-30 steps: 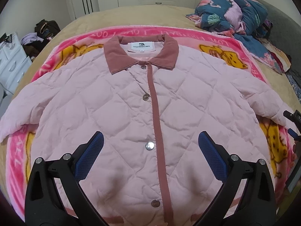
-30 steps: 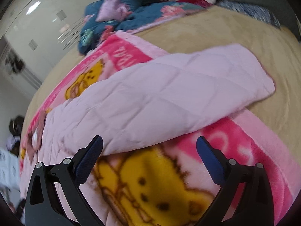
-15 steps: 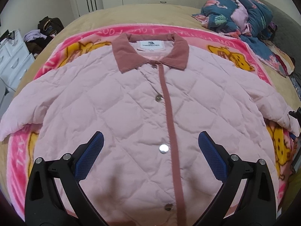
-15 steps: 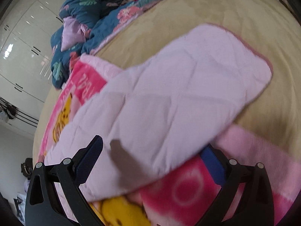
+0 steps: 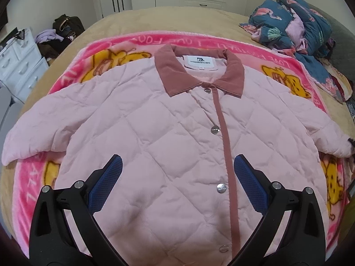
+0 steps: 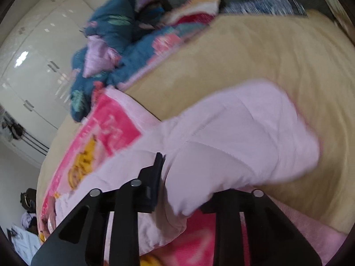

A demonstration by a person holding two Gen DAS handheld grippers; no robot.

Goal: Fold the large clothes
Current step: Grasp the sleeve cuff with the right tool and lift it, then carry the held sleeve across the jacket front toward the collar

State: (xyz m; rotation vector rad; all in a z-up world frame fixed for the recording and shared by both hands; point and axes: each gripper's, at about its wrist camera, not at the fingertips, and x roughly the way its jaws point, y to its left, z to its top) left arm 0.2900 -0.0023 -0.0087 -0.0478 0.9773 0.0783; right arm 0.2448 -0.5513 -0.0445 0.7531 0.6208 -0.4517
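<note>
pink jacket (image 5: 168, 133) under L gripper (image 5: 177, 175), sleeve (image 6: 233, 137) in closing R gripper (image 6: 168, 177)

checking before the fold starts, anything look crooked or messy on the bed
The pink quilted jacket lies flat and buttoned on the pink cartoon blanket, collar straight. The only untidy thing is the blue flamingo-print bedding, heaped in the far corner, clear of the jacket.

Soft, even indoor light fills both fisheye views, edges bowed and corners vignetted black. The left wrist view is sharp; the right is motion-blurred, with glare on the glossy wardrobe doors (image 6: 33, 66).
</note>
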